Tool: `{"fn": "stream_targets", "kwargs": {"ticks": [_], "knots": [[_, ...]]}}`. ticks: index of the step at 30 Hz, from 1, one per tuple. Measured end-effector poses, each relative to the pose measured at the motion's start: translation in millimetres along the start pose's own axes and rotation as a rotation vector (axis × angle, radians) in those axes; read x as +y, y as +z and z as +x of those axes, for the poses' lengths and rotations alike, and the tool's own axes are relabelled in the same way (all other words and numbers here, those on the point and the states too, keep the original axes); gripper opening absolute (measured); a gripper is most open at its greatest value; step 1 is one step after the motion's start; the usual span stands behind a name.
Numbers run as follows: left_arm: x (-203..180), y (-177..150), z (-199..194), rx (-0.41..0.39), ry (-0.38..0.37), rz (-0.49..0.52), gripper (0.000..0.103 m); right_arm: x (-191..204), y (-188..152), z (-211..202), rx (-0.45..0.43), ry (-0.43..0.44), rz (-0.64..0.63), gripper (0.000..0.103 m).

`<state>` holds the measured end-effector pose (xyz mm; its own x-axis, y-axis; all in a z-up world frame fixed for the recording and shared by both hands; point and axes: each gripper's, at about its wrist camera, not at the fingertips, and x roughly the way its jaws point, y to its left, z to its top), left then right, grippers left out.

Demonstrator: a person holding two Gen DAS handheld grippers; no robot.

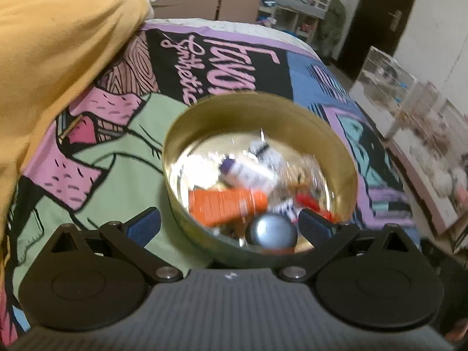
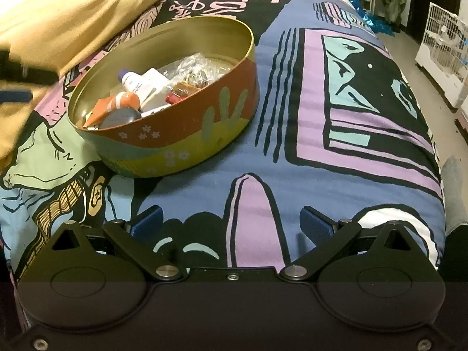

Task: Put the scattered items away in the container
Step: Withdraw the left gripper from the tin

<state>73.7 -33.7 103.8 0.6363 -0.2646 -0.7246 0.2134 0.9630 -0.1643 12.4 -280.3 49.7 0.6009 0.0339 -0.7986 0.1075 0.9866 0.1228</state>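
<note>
A round tin (image 1: 348, 163) with a gold inside stands on the patterned bedspread; its red and yellow outer wall (image 2: 187, 122) shows in the right wrist view. In it lie an orange tube (image 1: 225, 206), a white bottle with a purple cap (image 1: 248, 172), a grey round object (image 1: 270, 231), a small red item (image 1: 307, 201) and a clear plastic bag (image 2: 201, 64). My left gripper (image 1: 229, 226) is open and empty, right over the tin's near rim. My right gripper (image 2: 231, 223) is open and empty, low over the bedspread, right of and nearer than the tin.
A mustard-yellow blanket (image 1: 58, 44) is heaped on the bed at the left. The bedspread (image 2: 336, 117) runs to the bed's right edge. Beyond that edge are the floor, a white wire cage (image 2: 444, 49) and clear storage boxes (image 1: 389, 73). Shelves stand at the back.
</note>
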Motion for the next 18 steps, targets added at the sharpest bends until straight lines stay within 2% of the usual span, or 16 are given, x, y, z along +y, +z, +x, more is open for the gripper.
{"fn": "stream_targets", "kwargs": {"ticks": [8, 13, 18], "knots": [[-4, -51, 12, 0.030, 0.010, 0.069, 0.103, 1, -1, 4, 0.009, -0.010, 0.004, 0.100], [-1, -74, 18, 0.036, 0.012, 0.043, 0.103, 3, -2, 7, 0.018, -0.012, -0.004, 0.100], [-3, -91, 26, 0.032, 0.035, 0.075, 0.103, 6, -4, 7, 0.017, -0.005, -0.014, 0.100]]}}
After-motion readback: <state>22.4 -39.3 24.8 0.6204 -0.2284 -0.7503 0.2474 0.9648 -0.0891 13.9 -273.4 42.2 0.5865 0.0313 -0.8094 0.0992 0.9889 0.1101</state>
